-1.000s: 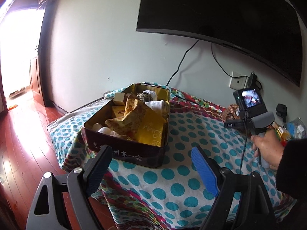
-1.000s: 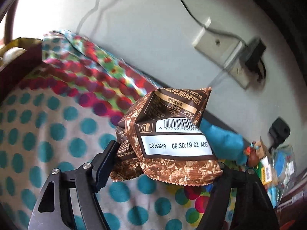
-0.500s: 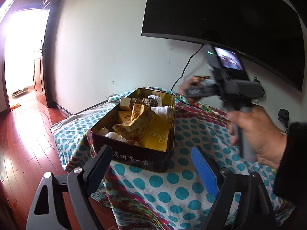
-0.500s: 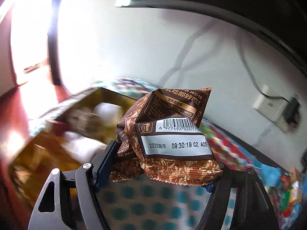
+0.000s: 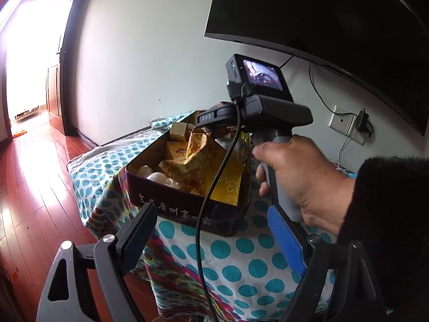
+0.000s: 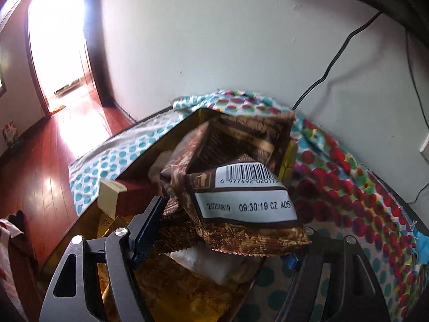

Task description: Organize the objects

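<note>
Nearest to me, my left gripper [image 5: 211,238] hangs wide apart and empty at the front edge of the polka-dot cloth [image 5: 241,265], its fingers either side of the near corner of the dark tin box [image 5: 185,209] but not touching it. Just past it, my right hand [image 5: 292,177] holds up the right gripper [image 6: 225,230], which is pinched on a brown snack packet [image 6: 236,187] with a barcode and date stamp facing me. The packet hangs over the far half of the open tin, above a white wrapped piece [image 6: 206,263] and golden wrappers [image 5: 201,147]; a small cream box [image 6: 110,198] sits at the tin's left side.

The tin looks nearly full to me. If I let go from this height, I judge the puffy packet could land on the heap, slide off and tip over the rim onto the cloth. Pushing it down hard instead might crush what lies under it. The camera cable [image 5: 214,187] dangles across the tin and could snag a wrapper as I pull away. Beyond, a wall socket [image 5: 346,123] and a dark television [image 5: 335,13] sit well clear
</note>
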A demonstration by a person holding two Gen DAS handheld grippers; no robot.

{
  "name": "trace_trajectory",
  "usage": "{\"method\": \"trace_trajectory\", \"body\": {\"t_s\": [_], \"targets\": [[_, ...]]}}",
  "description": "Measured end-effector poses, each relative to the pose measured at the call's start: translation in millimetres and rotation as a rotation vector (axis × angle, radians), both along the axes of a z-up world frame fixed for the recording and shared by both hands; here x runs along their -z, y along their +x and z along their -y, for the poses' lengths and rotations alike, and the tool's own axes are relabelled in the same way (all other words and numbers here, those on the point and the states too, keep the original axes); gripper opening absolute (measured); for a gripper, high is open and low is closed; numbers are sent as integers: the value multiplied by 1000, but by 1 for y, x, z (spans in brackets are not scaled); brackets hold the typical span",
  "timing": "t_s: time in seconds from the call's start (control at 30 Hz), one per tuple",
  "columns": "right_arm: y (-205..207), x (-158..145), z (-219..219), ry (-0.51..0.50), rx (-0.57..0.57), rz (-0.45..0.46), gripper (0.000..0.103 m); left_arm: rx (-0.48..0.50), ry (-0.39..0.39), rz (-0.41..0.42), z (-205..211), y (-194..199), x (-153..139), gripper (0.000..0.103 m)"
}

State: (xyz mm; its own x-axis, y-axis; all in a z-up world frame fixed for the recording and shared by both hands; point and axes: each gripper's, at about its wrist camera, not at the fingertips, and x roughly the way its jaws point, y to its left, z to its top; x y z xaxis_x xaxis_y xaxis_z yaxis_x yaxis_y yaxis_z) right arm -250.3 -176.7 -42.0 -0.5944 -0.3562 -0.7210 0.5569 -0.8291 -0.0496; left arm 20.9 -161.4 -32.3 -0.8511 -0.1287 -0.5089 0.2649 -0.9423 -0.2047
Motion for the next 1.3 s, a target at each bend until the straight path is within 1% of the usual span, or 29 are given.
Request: {"method": "trace_trajectory", "body": {"t_s": [0.03, 0.07, 0.1, 0.17, 0.23, 0.27, 0.3, 0.33, 0.37, 0.43, 0.6, 0.67, 0.73, 0.8, 0.83, 0.87, 0.9, 0.97, 1.0, 1.03, 1.1, 1.17, 1.2, 1.23, 1.27, 1.3], "targets": [[-1, 4, 2, 0, -5, 14, 61, 1, 7, 5, 1, -1, 1, 87], [-4, 10, 5, 8, -14, 53, 53, 0, 12, 11, 2, -1, 2, 87], [-7, 16, 7, 22, -20, 83, 53, 0, 16, 13, 2, -2, 2, 87], [-8, 16, 9, 37, -28, 77, 54, 1, 12, 11, 0, -1, 2, 87], [-5, 10, 9, 36, -31, 71, 57, 3, -5, 3, -3, 0, 0, 87], [-3, 6, 8, 21, -36, 72, 63, 5, -11, -4, -4, 0, -1, 87], [0, 0, 4, 7, -41, 69, 79, 8, -17, -12, -6, 1, -2, 87], [5, -6, 0, -13, -46, 66, 90, 8, -23, -18, -7, 2, -3, 87], [10, -13, -5, -35, -55, 65, 103, 8, -31, -24, -8, 3, -5, 87], [26, -25, -18, -51, -48, 32, 103, 3, -49, -29, -10, 5, -7, 87], [67, -37, -48, -43, 74, -91, 103, -26, -105, -36, -13, 12, -15, 87], [79, -42, -65, -71, 106, -106, 103, -47, -110, -34, -14, 18, -23, 87], [90, -43, -73, -80, 145, -116, 103, -49, -89, -25, -15, 23, -30, 87], [103, -47, -78, -90, 173, -120, 103, -55, -110, -21, -20, 33, -37, 87], [107, -49, -80, -90, 177, -125, 103, -51, -119, -8, -23, 39, -40, 87], [114, -53, -85, -77, 190, -154, 103, -34, -109, 0, -27, 45, -45, 87], [118, -55, -88, -60, 201, -178, 103, -5, -91, -11, -31, 58, -53, 87], [116, -59, -99, -15, 225, -200, 103, 36, -89, -24, -37, 81, -65, 87], [115, -61, -106, -10, 237, -203, 103, 57, -90, -32, -40, 94, -70, 87], [115, -66, -118, -24, 249, -208, 103, 65, -101, -43, -41, 109, -75, 87], [122, -74, -138, -69, 261, -215, 103, 32, -138, -54, -39, 129, -83, 87], [138, -82, -155, -119, 278, -210, 103, -22, -129, -77, -26, 135, -88, 87], [147, -84, -160, -145, 276, -205, 103, -58, -121, -67, -19, 130, -88, 87], [160, -87, -164, -168, 267, -201, 103, -94, -111, -39, -11, 122, -87, 87], [171, -89, -164, -176, 260, -202, 103, -106, -95, -9, -4, 114, -85, 87], [183, -91, -164, -179, 252, -208, 103, -95, -73, 10, 0, 106, -84, 87]]}}
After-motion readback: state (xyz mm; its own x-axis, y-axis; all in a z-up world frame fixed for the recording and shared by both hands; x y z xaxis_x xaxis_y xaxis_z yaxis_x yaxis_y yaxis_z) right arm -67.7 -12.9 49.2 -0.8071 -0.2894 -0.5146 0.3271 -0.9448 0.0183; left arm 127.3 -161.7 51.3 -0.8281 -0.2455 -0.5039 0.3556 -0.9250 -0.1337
